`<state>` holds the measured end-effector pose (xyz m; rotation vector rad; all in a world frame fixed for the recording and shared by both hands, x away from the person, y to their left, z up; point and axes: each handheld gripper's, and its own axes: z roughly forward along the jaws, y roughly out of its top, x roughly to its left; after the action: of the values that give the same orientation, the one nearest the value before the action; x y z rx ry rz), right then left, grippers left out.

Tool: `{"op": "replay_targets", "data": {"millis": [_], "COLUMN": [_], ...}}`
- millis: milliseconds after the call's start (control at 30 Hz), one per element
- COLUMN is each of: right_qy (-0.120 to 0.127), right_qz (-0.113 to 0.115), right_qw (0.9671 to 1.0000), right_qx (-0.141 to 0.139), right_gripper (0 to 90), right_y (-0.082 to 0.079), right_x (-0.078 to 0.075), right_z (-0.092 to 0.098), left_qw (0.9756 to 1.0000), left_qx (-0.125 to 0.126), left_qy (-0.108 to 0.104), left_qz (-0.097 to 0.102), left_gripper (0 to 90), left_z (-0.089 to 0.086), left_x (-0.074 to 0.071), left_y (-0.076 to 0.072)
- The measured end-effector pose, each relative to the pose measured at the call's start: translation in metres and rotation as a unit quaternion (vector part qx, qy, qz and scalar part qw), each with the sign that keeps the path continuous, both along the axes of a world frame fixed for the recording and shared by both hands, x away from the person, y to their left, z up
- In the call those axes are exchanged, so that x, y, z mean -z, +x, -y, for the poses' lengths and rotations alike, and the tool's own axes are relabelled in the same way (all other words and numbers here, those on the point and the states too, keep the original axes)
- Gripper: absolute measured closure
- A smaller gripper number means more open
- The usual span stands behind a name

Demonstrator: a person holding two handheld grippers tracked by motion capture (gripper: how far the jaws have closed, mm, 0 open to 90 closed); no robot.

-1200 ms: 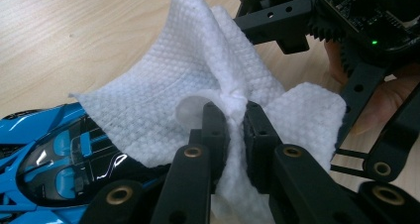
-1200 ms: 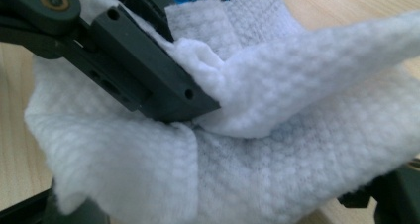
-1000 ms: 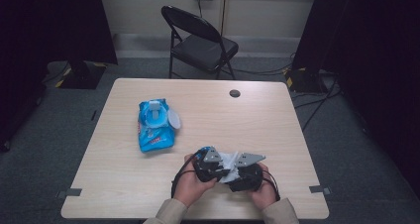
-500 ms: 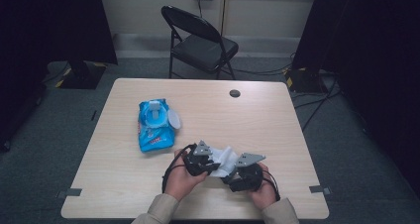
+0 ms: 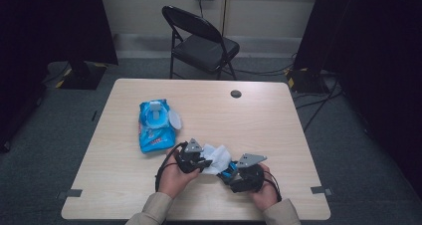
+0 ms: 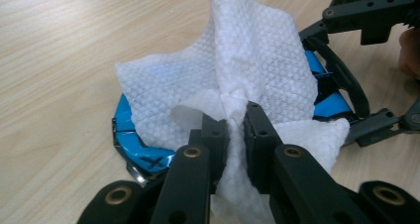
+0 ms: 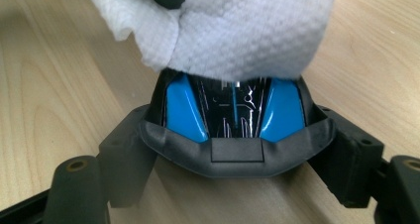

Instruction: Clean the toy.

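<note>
Right now the wooden table [image 5: 278, 120] is the biggest thing in front of me, with a black folding chair [image 5: 199, 41] standing beyond its far edge at about twelve o'clock. On the tabletop, up at roughly ten o'clock from my hands, lies a blue pack of wipes [image 5: 155, 125] with its white lid flap open, well apart from what I am working on. A small dark round cap [image 5: 236, 93] sits in the table surface near the far edge, at about one o'clock. Close to the near edge, my left gripper [image 6: 236, 116] is clamped on a white textured wipe [image 6: 237, 60], the cloth bunched tight between my two black fingers [image 6: 213, 135] and fanning out above them. That wipe drapes over a glossy blue and black object [image 7: 233, 107], covering its far part. My right gripper [image 7: 235, 157] grasps that object from the three o'clock side, jaws spread wide around its dark rim and pressing on it, so it sits held just above the tabletop between my two hands.
</note>
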<state>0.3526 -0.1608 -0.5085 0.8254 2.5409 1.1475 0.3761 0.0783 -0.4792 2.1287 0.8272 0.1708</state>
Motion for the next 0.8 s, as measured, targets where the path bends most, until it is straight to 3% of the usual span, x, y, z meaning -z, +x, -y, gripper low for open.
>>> {"op": "replay_targets", "data": {"millis": [200, 367, 500, 600, 800], "right_qy": [0.000, 0.000, 0.000, 0.000, 0.000], "right_qz": [0.000, 0.000, 0.000, 0.000, 0.000], "right_qw": [1.0000, 1.0000, 1.0000, 1.0000, 1.0000], "right_qx": [0.000, 0.000, 0.000, 0.000, 0.000], "right_gripper": [24.6, 24.6, 24.6, 24.6, 24.6], "right_y": [0.000, 0.000, 0.000, 0.000, 0.000], "right_x": [0.000, 0.000, 0.000, 0.000, 0.000], "right_z": [0.000, 0.000, 0.000, 0.000, 0.000], "left_qw": [0.9998, 0.9997, 0.9994, 0.9988, 0.9981], "left_qx": [-0.011, -0.024, -0.033, -0.045, -0.058], "left_qy": [0.016, 0.002, 0.008, -0.008, -0.016], "left_qz": [0.007, -0.006, -0.008, -0.015, -0.013], "left_gripper": [82.0, 82.0, 82.0, 82.0, 81.8], "left_z": [0.000, -0.007, -0.010, -0.015, -0.019], "left_x": [-0.003, -0.002, -0.003, 0.000, 0.003], "left_y": [0.003, 0.008, 0.012, 0.014, 0.015]}}
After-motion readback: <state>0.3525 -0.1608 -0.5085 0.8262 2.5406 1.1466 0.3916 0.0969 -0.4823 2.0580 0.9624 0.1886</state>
